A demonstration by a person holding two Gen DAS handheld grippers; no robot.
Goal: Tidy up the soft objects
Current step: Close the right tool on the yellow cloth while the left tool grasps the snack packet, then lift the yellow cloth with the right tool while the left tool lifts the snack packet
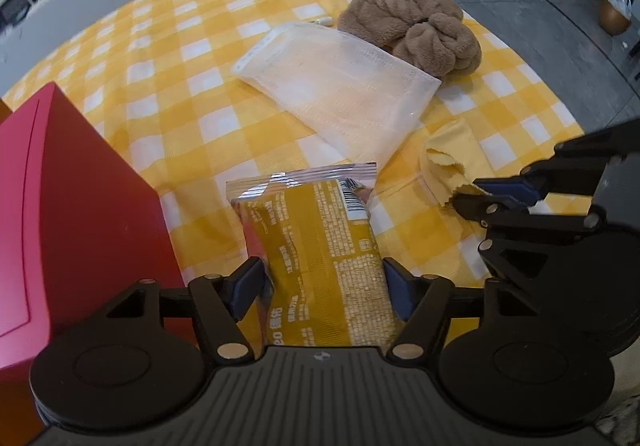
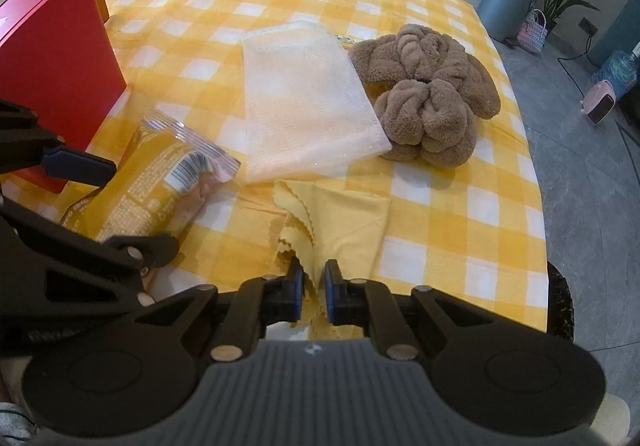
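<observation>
Yellow cloth (image 2: 344,221), limp and light beside the mesh bag (image 2: 304,101), is pinched at its corner by the right gripper (image 2: 313,286); the left gripper (image 1: 320,286) fingers straddle the crinkly packet (image 1: 316,246), seemingly holding it.

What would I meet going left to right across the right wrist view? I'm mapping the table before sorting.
Red box → yellow packet → white mesh bag → brown fluffy towel → grey bin → pink heater.
</observation>
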